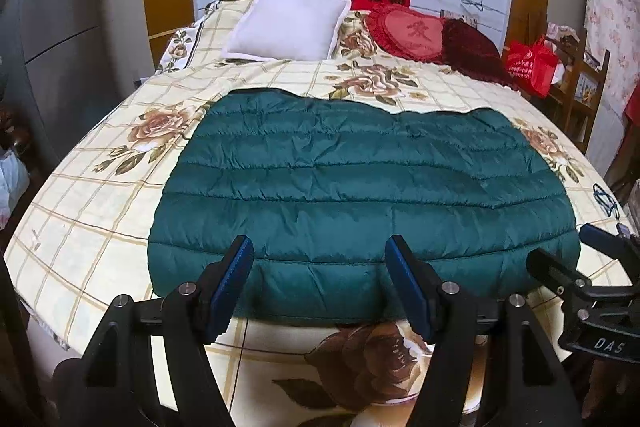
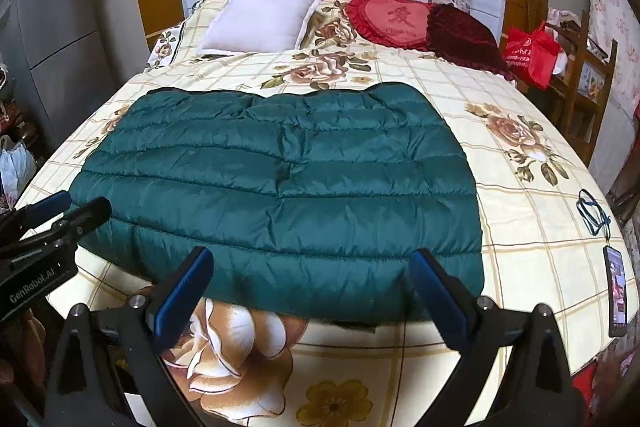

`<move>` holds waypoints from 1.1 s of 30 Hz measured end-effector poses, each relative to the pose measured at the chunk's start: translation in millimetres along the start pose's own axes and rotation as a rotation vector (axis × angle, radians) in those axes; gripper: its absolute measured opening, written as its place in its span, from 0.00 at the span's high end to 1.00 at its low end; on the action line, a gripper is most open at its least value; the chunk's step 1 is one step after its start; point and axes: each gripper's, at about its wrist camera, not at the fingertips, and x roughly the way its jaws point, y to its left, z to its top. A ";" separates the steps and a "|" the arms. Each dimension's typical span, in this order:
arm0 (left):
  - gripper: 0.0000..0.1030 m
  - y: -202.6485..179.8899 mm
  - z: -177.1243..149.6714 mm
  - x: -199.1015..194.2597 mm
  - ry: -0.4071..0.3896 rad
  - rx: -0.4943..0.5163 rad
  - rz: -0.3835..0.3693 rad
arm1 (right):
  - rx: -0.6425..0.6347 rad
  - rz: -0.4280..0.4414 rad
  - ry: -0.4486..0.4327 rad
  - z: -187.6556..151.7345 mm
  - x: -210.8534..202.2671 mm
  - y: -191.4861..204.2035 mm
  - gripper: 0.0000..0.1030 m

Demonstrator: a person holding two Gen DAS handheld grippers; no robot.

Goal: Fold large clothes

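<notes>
A dark green quilted down jacket (image 1: 360,187) lies folded into a wide flat rectangle on the flowered bed sheet (image 1: 100,227). My left gripper (image 1: 320,255) hovers open just above the jacket's near edge, nothing between its blue pads. In the right wrist view the same jacket (image 2: 280,179) fills the middle, and my right gripper (image 2: 312,267) stands open over its near right edge, also holding nothing. Each gripper shows at the side of the other's view: the right one (image 1: 568,251) at the right, the left one (image 2: 72,207) at the left.
A white pillow (image 1: 288,23), a red heart cushion (image 1: 412,31) and a dark red cushion (image 1: 472,51) lie at the head of the bed. A phone (image 2: 616,291) and a blue cord (image 2: 594,213) rest near the bed's right edge. A red bag (image 1: 532,67) sits on a wooden shelf.
</notes>
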 end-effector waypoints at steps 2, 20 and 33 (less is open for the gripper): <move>0.52 0.4 0.4 -2.9 -0.010 -0.001 0.005 | -0.002 0.001 -0.003 -0.1 -1.9 1.1 0.03; 0.52 1.3 0.3 -11.1 -0.029 0.010 0.039 | -0.018 0.002 -0.029 3.8 -12.9 6.9 0.03; 0.52 2.2 0.4 -10.8 -0.028 0.011 0.047 | -0.021 0.004 -0.020 2.2 -10.0 8.7 0.03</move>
